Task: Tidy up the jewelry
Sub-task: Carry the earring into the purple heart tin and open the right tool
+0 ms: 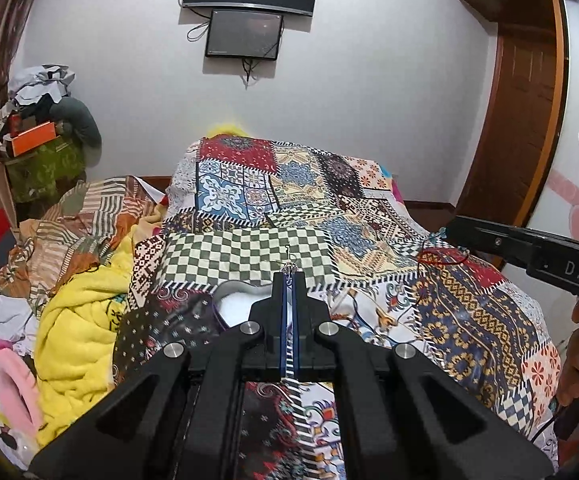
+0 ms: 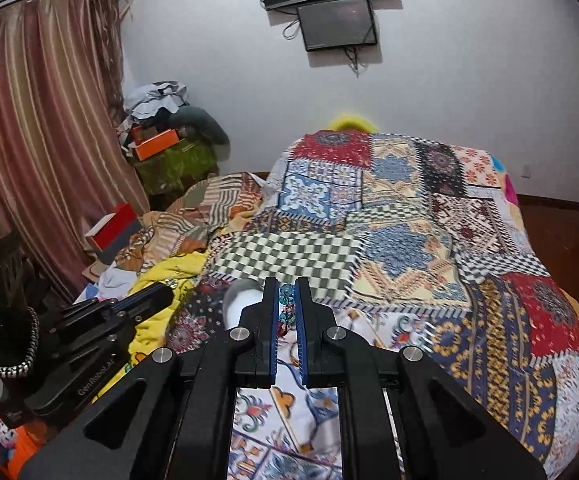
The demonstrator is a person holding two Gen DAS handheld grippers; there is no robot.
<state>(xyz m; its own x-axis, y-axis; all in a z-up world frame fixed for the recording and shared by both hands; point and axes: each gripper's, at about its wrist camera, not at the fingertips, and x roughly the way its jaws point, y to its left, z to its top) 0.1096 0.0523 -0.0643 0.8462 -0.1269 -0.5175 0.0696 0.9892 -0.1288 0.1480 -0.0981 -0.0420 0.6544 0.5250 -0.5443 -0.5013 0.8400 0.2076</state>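
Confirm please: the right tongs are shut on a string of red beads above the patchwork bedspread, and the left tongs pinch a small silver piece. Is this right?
One detail is wrong. The beads between the right tongs are teal-blue, not red, as the right wrist view shows. The rest stands: they are above the patchwork bedspread, and the left tongs pinch a small silver piece.

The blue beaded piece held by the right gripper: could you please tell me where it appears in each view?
Left wrist view: at the far right edge, the blue beaded piece sits at the tip of the right gripper, which enters from the right.
Right wrist view: low centre, pinched between the right gripper's fingertips.
Shared landmark: the green-and-white checkered patch of the quilt, just beyond both grippers.
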